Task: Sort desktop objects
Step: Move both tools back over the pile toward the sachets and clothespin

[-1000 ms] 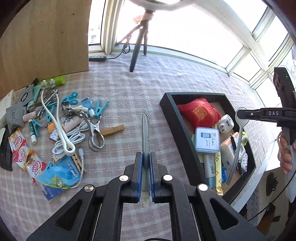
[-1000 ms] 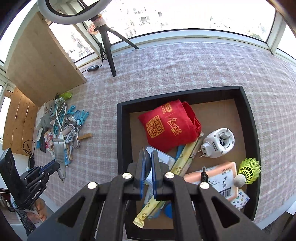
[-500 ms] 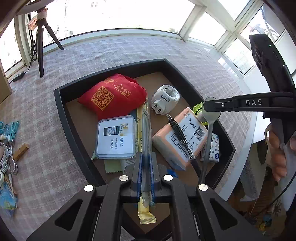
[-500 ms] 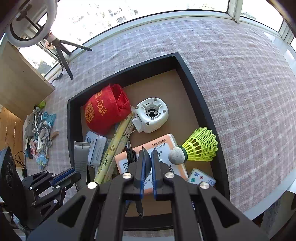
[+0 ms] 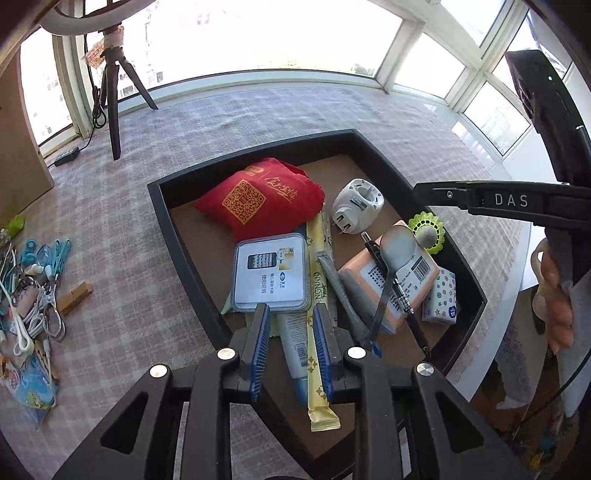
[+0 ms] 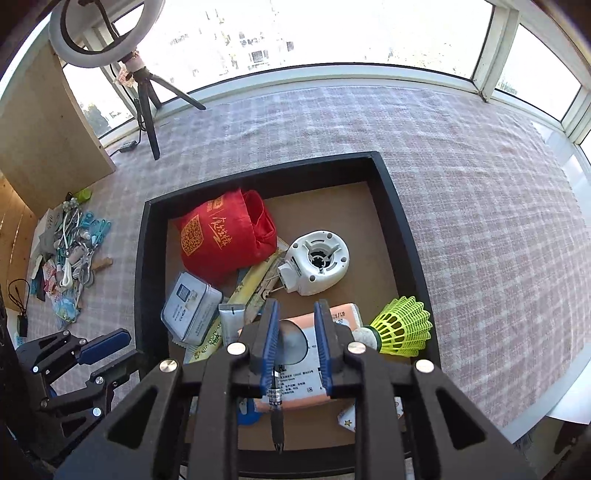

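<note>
Checked cloth covered the table, where one black tray held one red bag, one shuttlecock, one spoon and one tin. Left gripper and right gripper fingers were opening, gripping nothing. Only the left view showed a hand; only the right showed the ring light.

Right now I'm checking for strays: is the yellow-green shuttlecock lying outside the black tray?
No, the yellow-green shuttlecock lies inside the black tray, against its right wall beside the orange pack.
</note>
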`<action>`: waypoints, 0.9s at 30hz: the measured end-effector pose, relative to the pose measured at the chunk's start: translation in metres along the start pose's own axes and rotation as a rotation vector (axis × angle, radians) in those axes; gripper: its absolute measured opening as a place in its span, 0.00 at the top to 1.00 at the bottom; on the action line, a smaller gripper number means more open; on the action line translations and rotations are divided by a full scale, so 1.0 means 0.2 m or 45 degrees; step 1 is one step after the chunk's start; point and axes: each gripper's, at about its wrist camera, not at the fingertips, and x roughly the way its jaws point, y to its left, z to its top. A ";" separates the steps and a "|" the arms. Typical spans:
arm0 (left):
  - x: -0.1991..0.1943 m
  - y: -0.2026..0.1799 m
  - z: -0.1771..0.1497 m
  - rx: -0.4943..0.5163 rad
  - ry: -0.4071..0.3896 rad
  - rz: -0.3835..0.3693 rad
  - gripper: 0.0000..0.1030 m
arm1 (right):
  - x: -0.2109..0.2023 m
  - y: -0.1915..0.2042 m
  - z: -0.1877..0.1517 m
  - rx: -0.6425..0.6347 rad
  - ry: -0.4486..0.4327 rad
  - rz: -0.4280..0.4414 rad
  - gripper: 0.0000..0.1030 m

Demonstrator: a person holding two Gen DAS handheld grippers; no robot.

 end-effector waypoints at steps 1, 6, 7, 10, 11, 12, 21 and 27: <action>-0.01 0.04 -0.02 -0.018 -0.002 0.011 0.78 | 0.00 0.03 0.01 -0.025 -0.013 0.015 0.72; -0.08 0.29 -0.10 -0.124 -0.008 0.076 0.78 | 0.00 0.26 0.02 -0.185 -0.090 0.048 0.61; -0.10 0.34 -0.12 -0.147 -0.010 0.090 0.78 | 0.02 0.31 0.03 -0.215 -0.080 0.069 0.60; -0.15 0.51 -0.18 -0.227 -0.016 0.133 0.78 | 0.08 0.47 0.04 -0.279 -0.028 0.134 0.59; -0.17 0.57 -0.21 -0.256 -0.021 0.149 0.78 | 0.10 0.52 0.04 -0.305 -0.016 0.144 0.59; -0.19 0.63 -0.23 -0.283 -0.025 0.165 0.78 | 0.13 0.57 0.05 -0.334 -0.009 0.148 0.59; -0.38 1.24 -0.47 -0.616 -0.056 0.306 0.78 | 0.27 1.07 0.10 -0.649 0.024 0.180 0.59; -0.45 1.65 -0.65 -0.885 -0.060 0.338 0.78 | 0.42 1.37 0.11 -0.886 0.080 0.213 0.59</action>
